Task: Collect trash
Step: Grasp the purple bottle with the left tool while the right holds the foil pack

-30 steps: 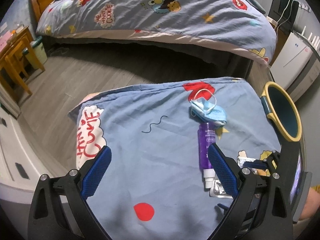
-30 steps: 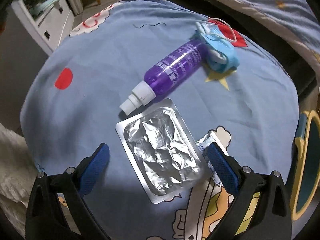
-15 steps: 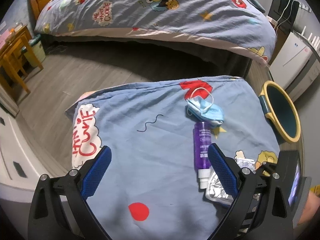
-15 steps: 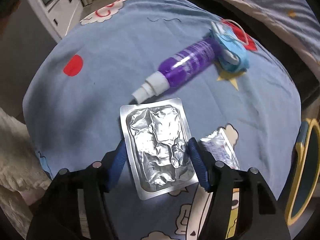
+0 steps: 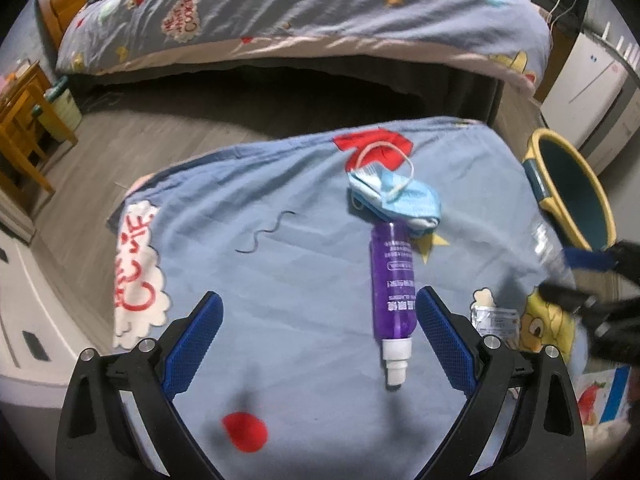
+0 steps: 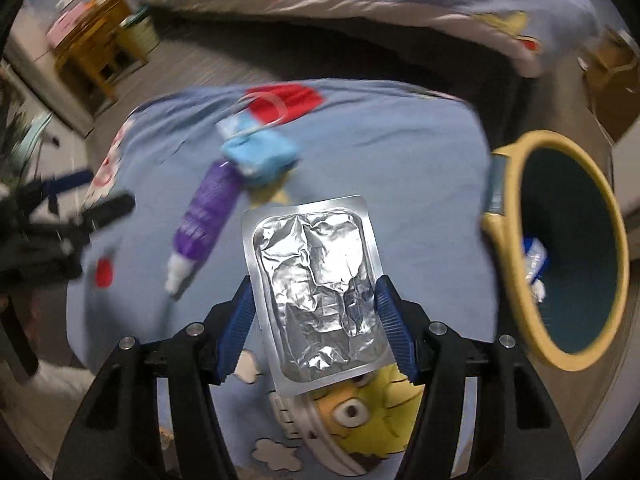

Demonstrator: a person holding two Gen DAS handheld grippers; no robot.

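The right gripper (image 6: pixel 316 320) pinches only the thin edges of the foil pack (image 6: pixel 316 288), which could buckle and slip before reaching the bin (image 6: pixel 560 248); the left gripper (image 5: pixel 316 340) is spread empty.

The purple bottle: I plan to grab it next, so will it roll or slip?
The purple bottle lies on its side on soft bedding, so it probably rolls only a little. Its smooth round body may slip; it looks light and fairly stiff.
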